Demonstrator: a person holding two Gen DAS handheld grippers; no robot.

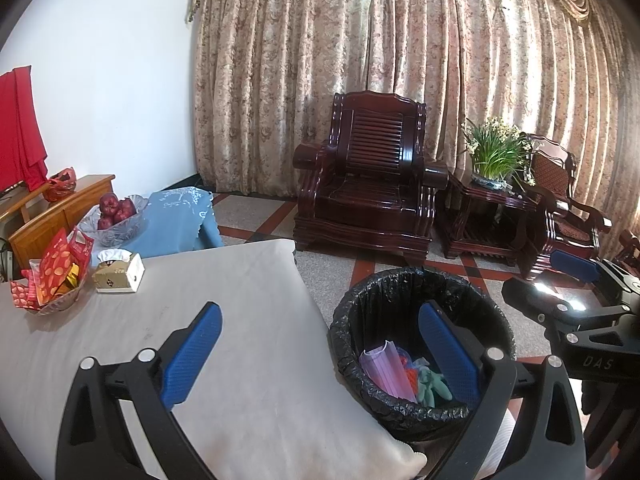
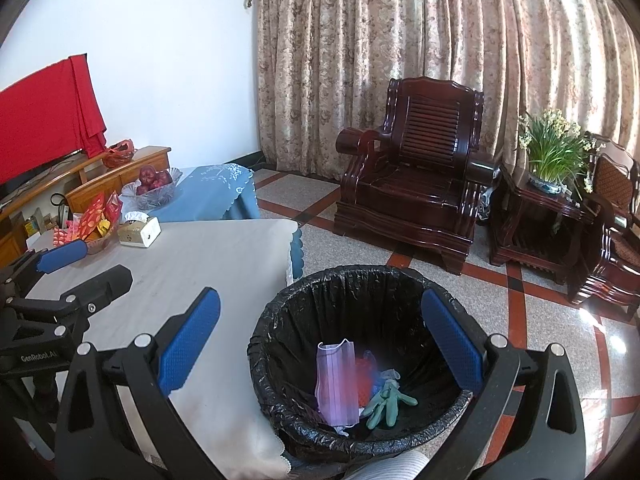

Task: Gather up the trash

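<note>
Now both tools hover wide open and empty above a round bin [image 2: 360, 360] lined with a black bag, which stands on the floor just beside a cloth-covered surface [image 2: 208, 276]. The right tool [image 2: 320, 344] has its blue pads spread either side of the bin's mouth; the left tool [image 1: 320, 354] hangs over the surface's corner and the bin's near rim.

Inside the bin lie the task's things: a pale purple face mask [image 2: 336, 384], a green glove [image 2: 386, 400] and something red between them, too blurred to name.

All look light, soft and limp, likely to fold when pinched; a bunched middle or edge seems the best hold.

The mask's long axis runs up the bin's wall, leaning. The glove's fingers point toward the near rim.
</note>
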